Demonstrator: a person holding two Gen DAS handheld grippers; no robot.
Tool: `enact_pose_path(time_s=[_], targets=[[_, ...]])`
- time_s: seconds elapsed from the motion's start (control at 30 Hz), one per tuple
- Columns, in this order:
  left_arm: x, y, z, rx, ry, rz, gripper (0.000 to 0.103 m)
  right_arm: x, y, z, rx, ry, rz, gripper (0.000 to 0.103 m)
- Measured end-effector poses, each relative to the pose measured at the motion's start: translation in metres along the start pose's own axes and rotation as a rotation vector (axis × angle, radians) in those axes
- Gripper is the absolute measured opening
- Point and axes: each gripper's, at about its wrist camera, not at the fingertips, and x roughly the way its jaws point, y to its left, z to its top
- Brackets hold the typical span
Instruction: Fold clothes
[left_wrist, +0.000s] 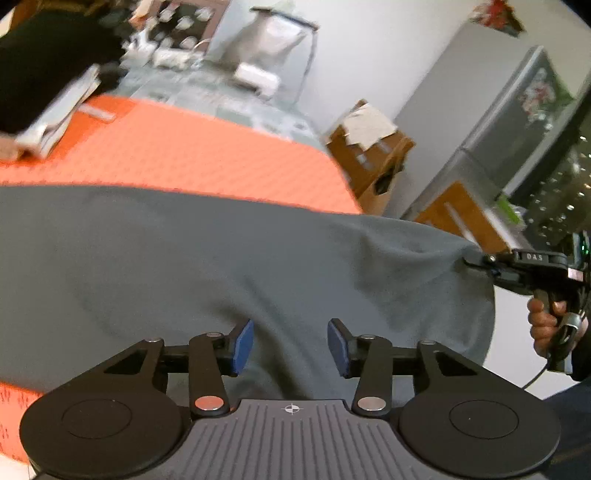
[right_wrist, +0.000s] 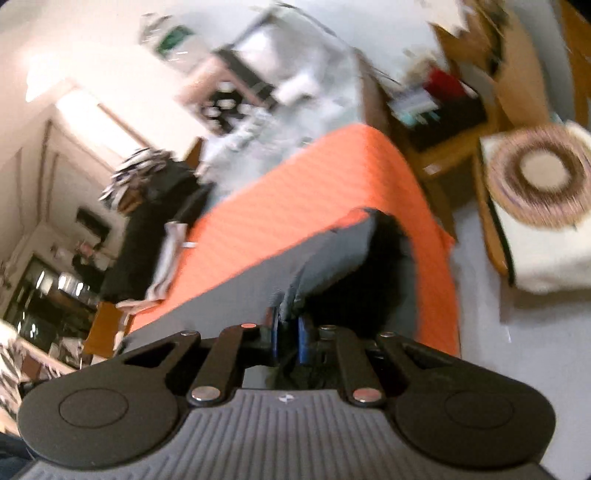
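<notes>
A grey garment (left_wrist: 221, 258) lies spread over an orange-covered surface (left_wrist: 207, 147), its right part lifted off the edge. My left gripper (left_wrist: 291, 345) is open above the cloth, and its blue pads (left_wrist: 243, 345) stand apart with nothing pinched between them. At the right of the left wrist view, my right gripper (left_wrist: 474, 263) is shut on the garment's corner, and a hand (left_wrist: 546, 321) holds its grip. In the right wrist view the right gripper (right_wrist: 289, 336) has the grey garment (right_wrist: 332, 254) clamped between its nearly closed blue pads, and the cloth hangs with a dark fold beside it.
A dark pile of clothes (left_wrist: 48, 62) and a folded light item (left_wrist: 62, 110) lie at the far left of the orange cover. Cardboard boxes (left_wrist: 369, 155) and a grey fridge (left_wrist: 517, 122) stand to the right. A round woven mat (right_wrist: 539, 181) rests on a white stool.
</notes>
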Motion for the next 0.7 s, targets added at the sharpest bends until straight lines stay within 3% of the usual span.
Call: enact_pose_path(time_s=[0.17, 0.33, 0.53, 0.7], targets=[[-0.021, -0.011, 0.024, -0.035, -0.058, -0.051, 0.063, 0.007, 0.084, -0.002, -0.182, 0.006, 0.008, 0.012], [-0.032, -0.02, 0.056, -0.088, -0.108, -0.07, 0.07, 0.042, 0.161, -0.031, -0.421, 0.058, -0.072, 0.011], [-0.047, -0.022, 0.059, -0.058, -0.169, -0.004, 0.07, 0.115, 0.223, -0.08, -0.577, 0.173, -0.116, 0.012], [-0.067, -0.023, 0.035, 0.029, -0.186, 0.09, 0.07, 0.169, 0.229, -0.116, -0.653, 0.296, -0.162, 0.016]])
